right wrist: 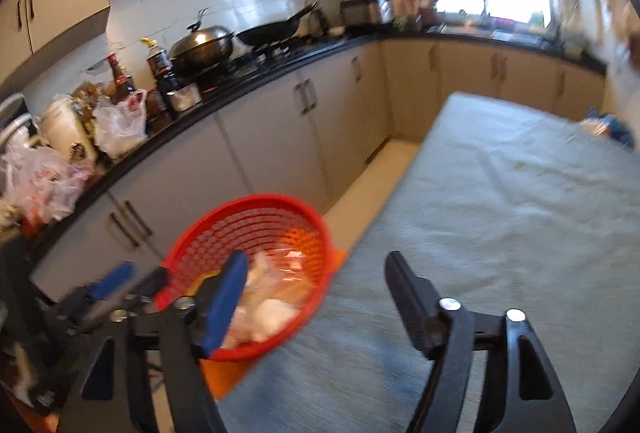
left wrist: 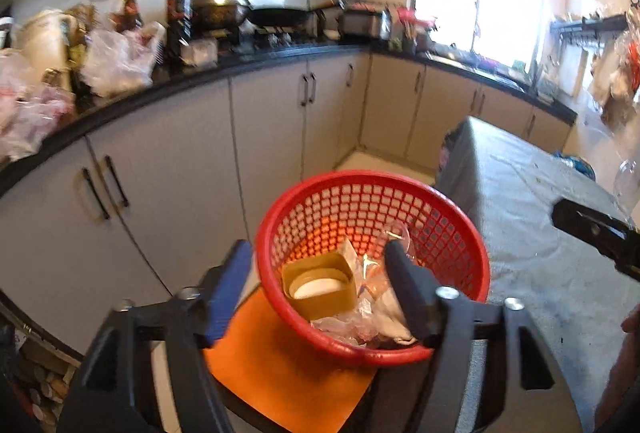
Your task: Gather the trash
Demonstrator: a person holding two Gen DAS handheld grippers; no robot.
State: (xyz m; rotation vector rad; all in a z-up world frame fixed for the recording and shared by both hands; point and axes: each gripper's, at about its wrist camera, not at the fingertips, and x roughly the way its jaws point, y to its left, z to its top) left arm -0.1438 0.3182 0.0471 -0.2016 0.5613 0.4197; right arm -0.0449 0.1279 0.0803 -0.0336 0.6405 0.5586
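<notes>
Your left gripper (left wrist: 320,289) sits at the bottom of the left wrist frame, jaws apart, nothing between the pads. It straddles the near rim of the red mesh basket (left wrist: 440,205), blue-padded finger outside on the left, black finger over the contents. Looks like a drop position, above the bin and pitched down into it.

Trash is in the basket, lower centre of frame: a tan square container with a white disc inside (left wrist: 320,285), plus crumpled clear plastic (left wrist: 352,325) beside it. The basket stands on an orange mat (left wrist: 280,373), hard against the left edge of the grey-covered table (left wrist: 540,213), probably so items can go straight off the table into it.

Your right gripper (right wrist: 312,289) is also spread and empty in the right wrist view, angled down, one finger over the basket's right side, the other over bare table cloth. The frame is blurred.

Further back, upper left: black counter (left wrist: 248,59) with plastic bags (left wrist: 116,61), possibly more trash, I can't confirm. A blue item (right wrist: 612,127) sits at the table's far right.
</notes>
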